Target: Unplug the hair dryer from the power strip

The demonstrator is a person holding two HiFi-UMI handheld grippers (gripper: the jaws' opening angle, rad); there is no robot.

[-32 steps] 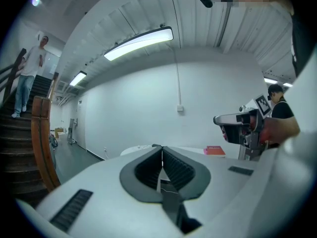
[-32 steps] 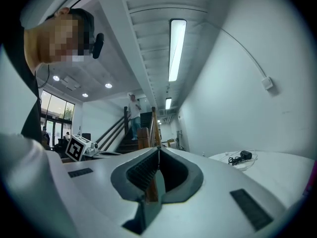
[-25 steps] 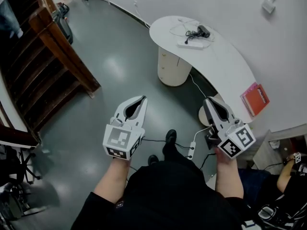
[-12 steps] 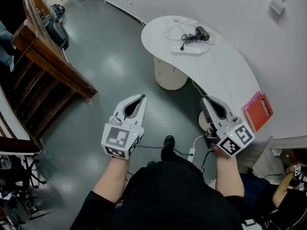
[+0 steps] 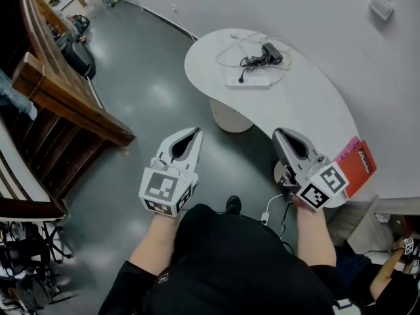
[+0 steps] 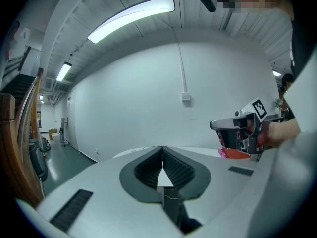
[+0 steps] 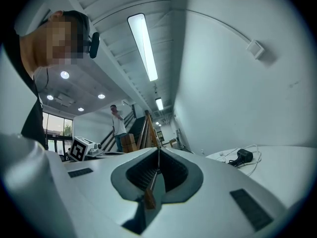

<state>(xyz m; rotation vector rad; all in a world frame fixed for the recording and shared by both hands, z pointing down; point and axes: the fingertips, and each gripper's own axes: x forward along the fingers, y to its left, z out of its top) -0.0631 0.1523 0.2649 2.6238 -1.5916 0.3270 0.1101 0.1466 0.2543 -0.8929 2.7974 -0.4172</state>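
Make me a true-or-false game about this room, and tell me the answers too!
1. The left gripper and the right gripper are both shut. True.
2. The left gripper holds the dryer. False: it is empty, and the dryer lies on the table.
3. The power strip lies on the table. True.
4. The red book is on the floor. False: the book lies on the table's end, by the right gripper.
5. The table is black. False: it is white.
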